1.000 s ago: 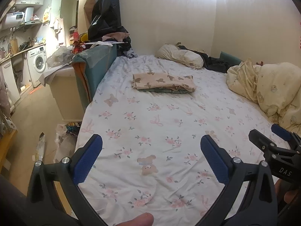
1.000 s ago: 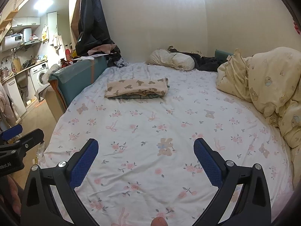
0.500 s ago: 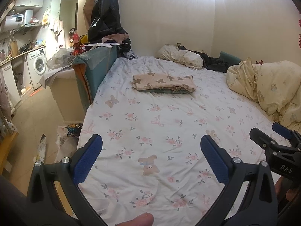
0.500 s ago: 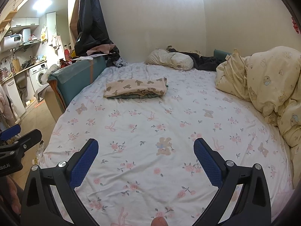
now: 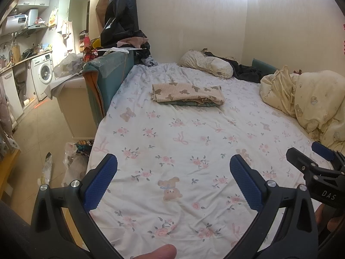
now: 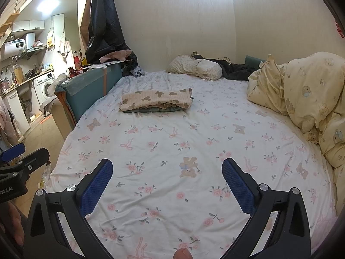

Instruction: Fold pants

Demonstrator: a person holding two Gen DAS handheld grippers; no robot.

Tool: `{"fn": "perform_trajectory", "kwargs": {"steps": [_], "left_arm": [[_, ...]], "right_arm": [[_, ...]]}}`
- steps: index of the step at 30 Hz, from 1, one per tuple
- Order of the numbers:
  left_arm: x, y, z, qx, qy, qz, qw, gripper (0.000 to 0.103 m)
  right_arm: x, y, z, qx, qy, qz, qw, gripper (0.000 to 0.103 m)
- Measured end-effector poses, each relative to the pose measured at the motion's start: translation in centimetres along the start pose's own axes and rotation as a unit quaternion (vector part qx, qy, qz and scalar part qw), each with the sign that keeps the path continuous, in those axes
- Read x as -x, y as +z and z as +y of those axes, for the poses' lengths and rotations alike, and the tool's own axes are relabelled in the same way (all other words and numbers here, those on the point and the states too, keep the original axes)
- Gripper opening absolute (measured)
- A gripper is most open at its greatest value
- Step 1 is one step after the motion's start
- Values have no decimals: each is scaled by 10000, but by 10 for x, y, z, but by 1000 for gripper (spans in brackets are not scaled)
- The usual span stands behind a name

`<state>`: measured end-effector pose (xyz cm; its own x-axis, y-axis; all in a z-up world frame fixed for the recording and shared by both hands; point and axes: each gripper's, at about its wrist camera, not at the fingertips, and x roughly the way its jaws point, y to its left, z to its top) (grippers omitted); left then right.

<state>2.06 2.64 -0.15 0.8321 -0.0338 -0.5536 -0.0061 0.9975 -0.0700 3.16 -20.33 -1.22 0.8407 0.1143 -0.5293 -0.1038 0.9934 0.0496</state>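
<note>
While soft folded pants lie flat, both hand-held grippers gape.

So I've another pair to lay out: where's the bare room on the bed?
The sheet between the folded stack and the near edge is free. The quilt crowds the right side; the pillow and dark clothes crowd the head.

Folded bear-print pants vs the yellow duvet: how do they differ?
The bear-print pants lie flat in a neat folded stack on another folded garment; the yellow duvet is a bunched, rumpled heap. The pants sit mid-bed toward the left edge; the duvet is piled along the right side. The duvet is far bulkier. Both carry bear prints.
</note>
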Motion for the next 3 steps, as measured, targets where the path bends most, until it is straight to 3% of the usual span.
{"fn": "perform_trajectory", "kwargs": {"steps": [3], "left_arm": [[-1,-3,2,36,-2,18,10000,103]], "right_arm": [[0,-1,0,19,25,-12,10000,103]]}}
